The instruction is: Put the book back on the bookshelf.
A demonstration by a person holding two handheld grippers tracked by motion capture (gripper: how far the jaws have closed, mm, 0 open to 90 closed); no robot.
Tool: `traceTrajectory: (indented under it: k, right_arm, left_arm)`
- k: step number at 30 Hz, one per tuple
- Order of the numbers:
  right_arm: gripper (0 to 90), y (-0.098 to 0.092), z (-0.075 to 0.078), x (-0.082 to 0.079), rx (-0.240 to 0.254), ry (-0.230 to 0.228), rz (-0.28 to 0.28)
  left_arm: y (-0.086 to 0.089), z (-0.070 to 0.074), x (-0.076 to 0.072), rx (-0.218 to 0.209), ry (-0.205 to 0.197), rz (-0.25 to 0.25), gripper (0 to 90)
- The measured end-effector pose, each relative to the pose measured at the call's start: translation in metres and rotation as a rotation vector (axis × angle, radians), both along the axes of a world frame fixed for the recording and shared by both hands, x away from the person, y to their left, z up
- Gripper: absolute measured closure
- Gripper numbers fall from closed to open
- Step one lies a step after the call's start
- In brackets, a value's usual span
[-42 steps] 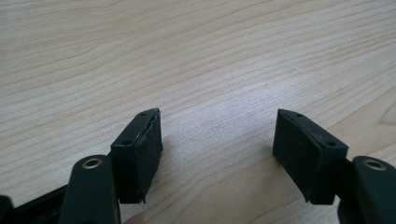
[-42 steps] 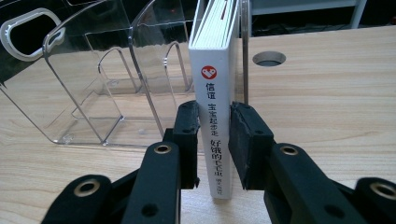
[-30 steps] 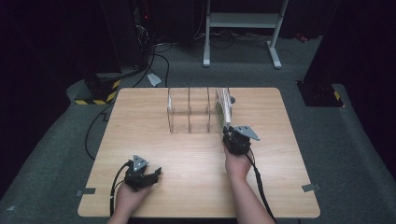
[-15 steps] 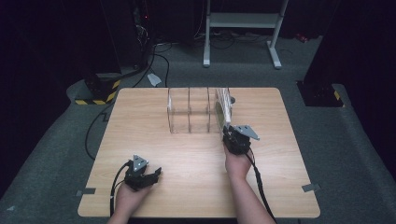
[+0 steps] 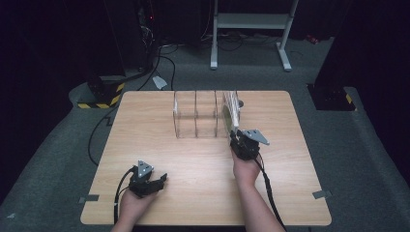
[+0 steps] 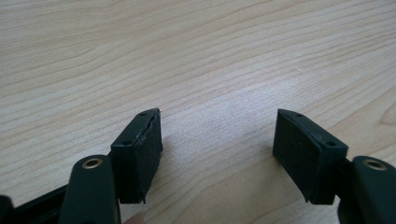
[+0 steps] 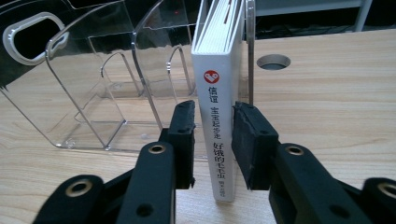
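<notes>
Nothing moved: right claw [image 7: 214, 140] still straddles the book [image 7: 218, 112].

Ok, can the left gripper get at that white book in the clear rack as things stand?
Probably not directly. The white book stands in the rack's right-hand slot with the right gripper clamped on its spine, while the left gripper sits open, low on the table, apart from it.

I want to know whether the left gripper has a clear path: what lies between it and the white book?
Bare wooden table in the high view, from the left gripper to the white book in the right gripper.
</notes>
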State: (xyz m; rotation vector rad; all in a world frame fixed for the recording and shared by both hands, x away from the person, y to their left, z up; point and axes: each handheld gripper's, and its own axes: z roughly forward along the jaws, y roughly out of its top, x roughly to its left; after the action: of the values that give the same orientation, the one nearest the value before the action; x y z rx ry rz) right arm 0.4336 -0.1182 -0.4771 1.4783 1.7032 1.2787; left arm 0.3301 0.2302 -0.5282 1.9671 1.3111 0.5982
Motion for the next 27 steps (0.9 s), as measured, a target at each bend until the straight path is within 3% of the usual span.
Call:
traceTrajectory:
  k: [7, 15, 23, 27]
  right_arm:
    - [61.8, 0.0, 0.001, -0.001, -0.004, 0.0, 0.019]
    - [56.8, 0.0, 0.002, -0.007, -0.04, -0.02, 0.048]
    - [51.4, -0.004, -0.001, -0.016, -0.053, -0.003, 0.071]
    - [48.8, -0.008, -0.005, -0.024, -0.093, -0.007, 0.085]
  left_arm:
    - [0.0, 0.0, 0.0, 0.0, 0.0, 0.0, 32.8]
    - [0.0, 0.0, 0.0, 0.005, -0.002, -0.002, 32.8]
    - [0.0, 0.0, 0.0, 0.003, 0.0, -0.002, 32.8]
    - [0.0, 0.0, 0.0, 0.005, 0.0, -0.003, 32.7]
